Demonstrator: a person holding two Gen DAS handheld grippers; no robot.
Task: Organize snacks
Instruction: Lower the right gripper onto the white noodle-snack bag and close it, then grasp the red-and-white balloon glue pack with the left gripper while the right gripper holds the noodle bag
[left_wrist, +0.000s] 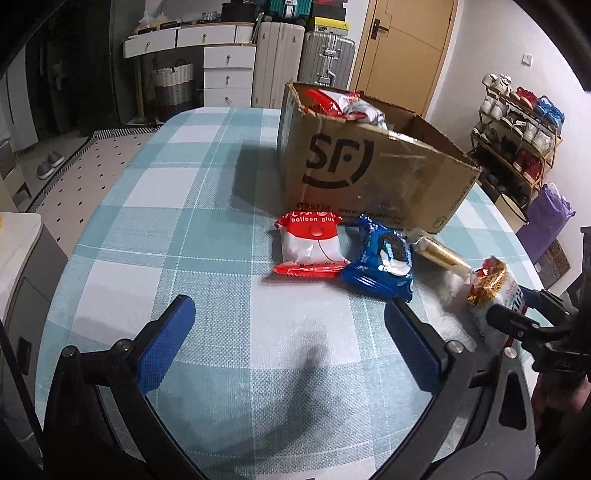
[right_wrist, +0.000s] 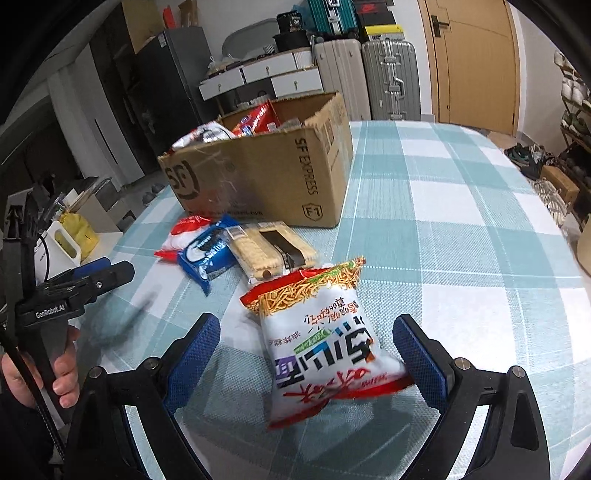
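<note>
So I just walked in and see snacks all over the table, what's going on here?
A person with a gripper in each hand is sorting snacks into the cardboard box, which already holds a few packets. The right gripper is open around the noodle snack bag, not yet clamped. The left gripper hovers open and empty. The red balloon-glue packet, blue cookie pack and wafer pack lie beside the box.

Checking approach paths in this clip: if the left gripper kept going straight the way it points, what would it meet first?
The left gripper, jaws open and empty, has bare tablecloth ahead. Straight on, it would likely meet the red-and-white snack packet first, the cardboard box behind it. Depth is uncertain.
</note>
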